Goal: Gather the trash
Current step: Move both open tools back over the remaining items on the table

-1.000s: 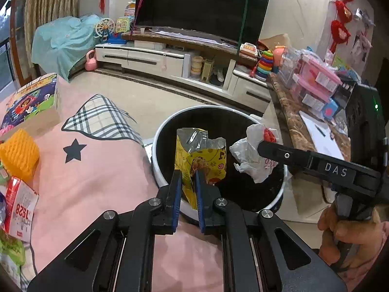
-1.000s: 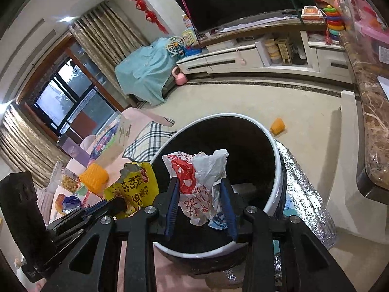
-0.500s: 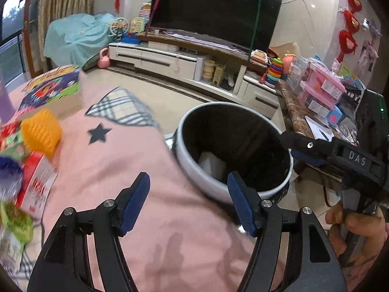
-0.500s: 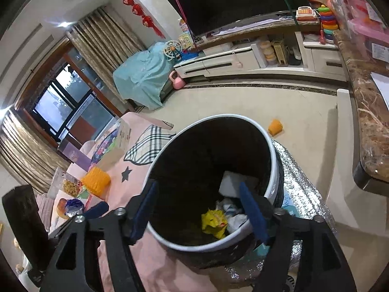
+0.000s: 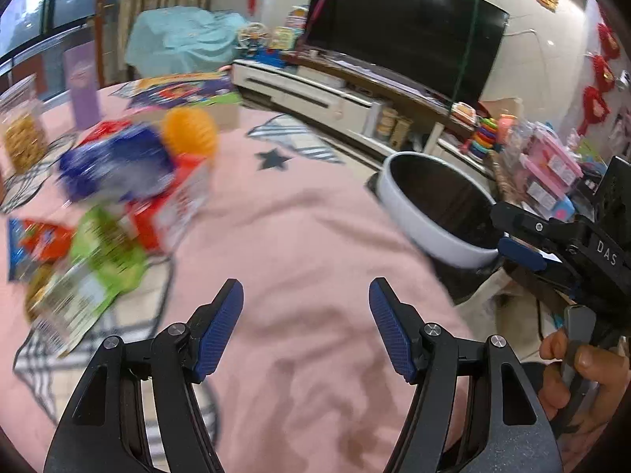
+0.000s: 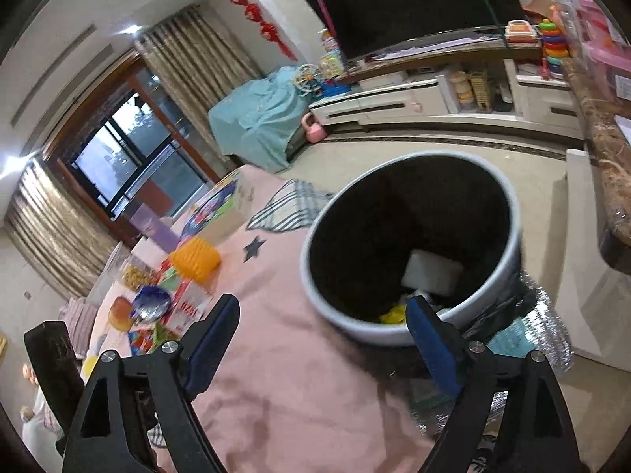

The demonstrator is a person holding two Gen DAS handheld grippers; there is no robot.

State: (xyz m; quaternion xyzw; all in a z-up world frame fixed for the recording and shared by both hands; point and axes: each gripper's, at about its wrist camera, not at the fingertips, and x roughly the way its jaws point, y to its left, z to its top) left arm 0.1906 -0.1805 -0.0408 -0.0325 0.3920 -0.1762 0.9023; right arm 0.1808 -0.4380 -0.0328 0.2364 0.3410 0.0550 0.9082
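Blue-padded grippers (image 5: 305, 315) (image 6: 321, 329) wide apart, unladen

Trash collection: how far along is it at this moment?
Partly done. The white-rimmed black bin already holds a yellow wrapper and a white block. Nothing is in hand: the left gripper and right gripper are both open and empty over the pink cloth. Left: the heap of snack packets and the orange ribbed object lie on the cloth.

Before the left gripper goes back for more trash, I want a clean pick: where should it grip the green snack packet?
Grip the green snack packet by its free right edge, coming from the right over the bare pink cloth. It lies flat, other wrappers crowding its left.
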